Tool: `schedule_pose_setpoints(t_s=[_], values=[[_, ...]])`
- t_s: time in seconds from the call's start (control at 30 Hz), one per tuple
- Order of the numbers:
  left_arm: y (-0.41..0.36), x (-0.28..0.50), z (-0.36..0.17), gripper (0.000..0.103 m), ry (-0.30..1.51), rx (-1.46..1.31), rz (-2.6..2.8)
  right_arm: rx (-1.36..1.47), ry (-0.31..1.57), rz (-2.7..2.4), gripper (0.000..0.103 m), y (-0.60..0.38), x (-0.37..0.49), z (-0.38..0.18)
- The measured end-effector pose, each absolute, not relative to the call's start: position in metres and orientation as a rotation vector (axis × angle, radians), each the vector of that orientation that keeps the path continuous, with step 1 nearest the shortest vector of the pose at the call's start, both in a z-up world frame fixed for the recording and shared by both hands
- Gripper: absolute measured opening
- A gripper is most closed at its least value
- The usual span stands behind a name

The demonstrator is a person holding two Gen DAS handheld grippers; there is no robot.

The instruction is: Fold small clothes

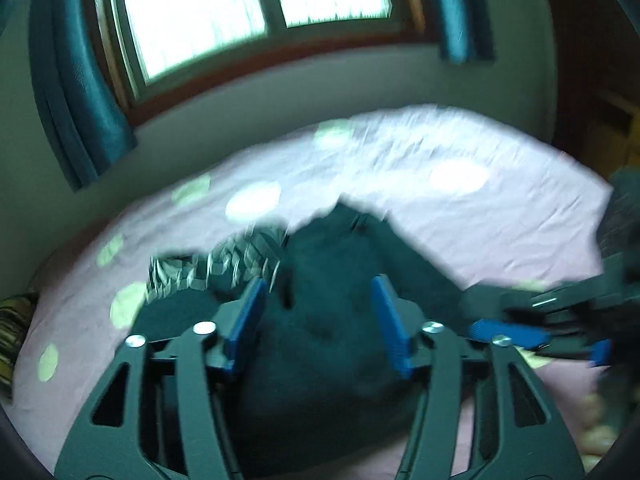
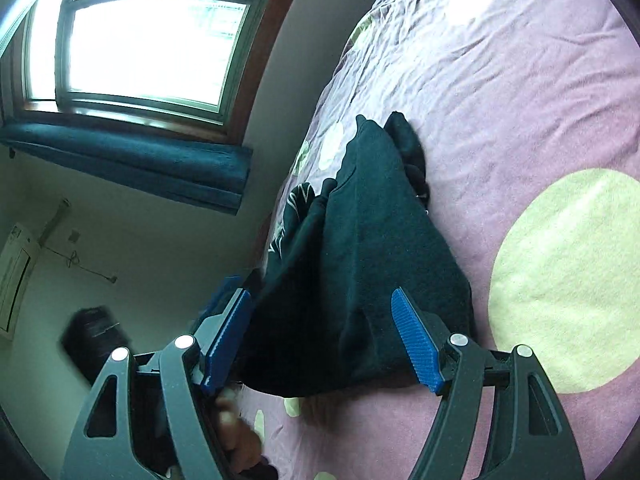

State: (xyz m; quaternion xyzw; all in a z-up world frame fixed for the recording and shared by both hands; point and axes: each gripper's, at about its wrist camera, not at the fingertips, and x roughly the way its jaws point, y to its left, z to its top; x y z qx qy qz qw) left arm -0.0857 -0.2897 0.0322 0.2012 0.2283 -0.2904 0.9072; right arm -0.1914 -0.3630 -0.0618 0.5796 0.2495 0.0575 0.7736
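Observation:
A small dark navy garment (image 1: 328, 320) lies bunched on a pink bedsheet with pale dots (image 1: 500, 208); it also shows in the right wrist view (image 2: 360, 248). My left gripper (image 1: 318, 304) is open, its blue pads on either side of the garment's near part, not closed on it. My right gripper (image 2: 322, 332) is open too, with the garment's near edge between its pads. The right gripper also shows at the right edge of the left wrist view (image 1: 540, 332). A grey patterned cloth (image 1: 224, 264) lies beside the garment on its left.
The bed (image 2: 520, 100) stands against a wall under a window (image 1: 240, 12) with teal curtains (image 1: 80, 100). A striped item (image 1: 12, 328) sits at the bed's left edge. A dark bag (image 2: 96, 328) stands by the wall.

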Motion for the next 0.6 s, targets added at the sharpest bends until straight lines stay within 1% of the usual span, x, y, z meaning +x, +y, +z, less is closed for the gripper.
schedule_pose_setpoints(t_s=[0.1,0.17,0.2,0.3,0.4,0.6], values=[[-0.271,-0.120,0.058,0.082,0.297,0.409,-0.645,1.258,0.549,0.122,0.072,-0.363,-0.190,-0.061],[-0.254,-0.131,0.068,0.086,0.247,0.393,-0.664,1.250,0.553,0.128,0.072,-0.362,-0.192,-0.058],[-0.240,-0.133,0.071,0.087,0.241,0.379,-0.659,1.242,0.554,0.131,0.072,-0.361,-0.193,-0.055],[-0.206,-0.126,0.073,0.090,0.263,0.332,-0.640,1.233,0.551,0.147,0.073,-0.359,-0.189,-0.048],[-0.165,-0.109,0.059,0.092,0.316,0.274,-0.583,1.251,0.558,0.188,0.074,-0.355,-0.176,-0.045],[-0.110,-0.068,0.010,0.093,0.501,0.207,-0.502,1.202,0.653,0.223,0.074,-0.348,-0.112,-0.036]])
